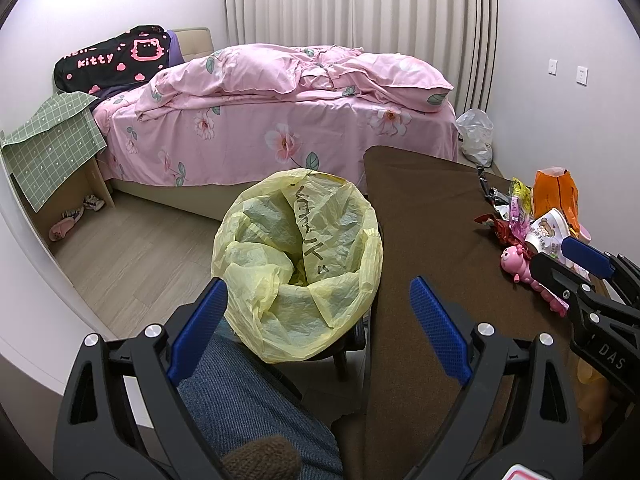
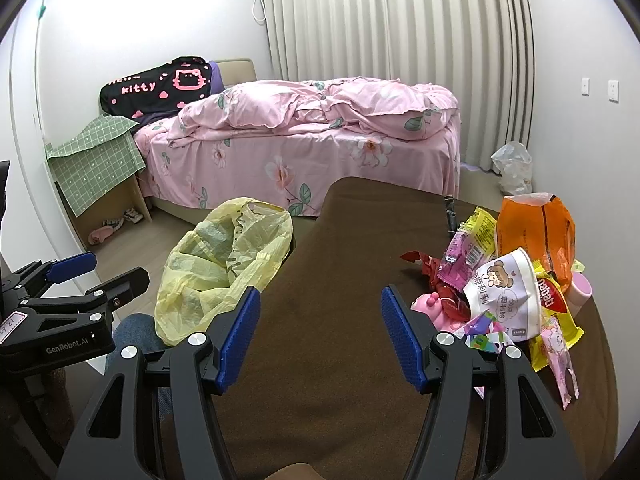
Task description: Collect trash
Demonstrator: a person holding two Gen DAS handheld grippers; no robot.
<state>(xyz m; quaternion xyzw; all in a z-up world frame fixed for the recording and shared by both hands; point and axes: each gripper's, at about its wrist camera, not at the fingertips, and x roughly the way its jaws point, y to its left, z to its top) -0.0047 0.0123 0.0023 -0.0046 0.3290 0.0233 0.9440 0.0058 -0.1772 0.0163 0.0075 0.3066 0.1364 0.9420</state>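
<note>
Starting: nothing picked up yet, looks like the approach step before the first grab.
Trash: pile of wrappers (image 2: 516,288) on the brown table (image 2: 332,320), at its right side; includes a paper cup (image 2: 506,292), an orange bag (image 2: 536,228), a yellow snack packet (image 2: 554,308) and a pink toy (image 2: 432,306) at the pile's near edge.
Bin: yellow-lined bin (image 1: 300,264) stands on the floor just beside the table's left edge, mouth open; what lies at the bottom I cannot tell.
Right gripper (image 2: 320,336): fingers spread wide, holding nothing, hovering over bare table with the pile just to its right.
Left gripper (image 1: 320,320): fingers spread, empty, held over the person's knee and aimed at the bin mouth.
Next move: my read is the right gripper needs to swing right and close on one loose item, likely the cup or a wrapper, then carry it left to the bin.
Risk: thin wrappers may slip or drag their neighbours along.
</note>
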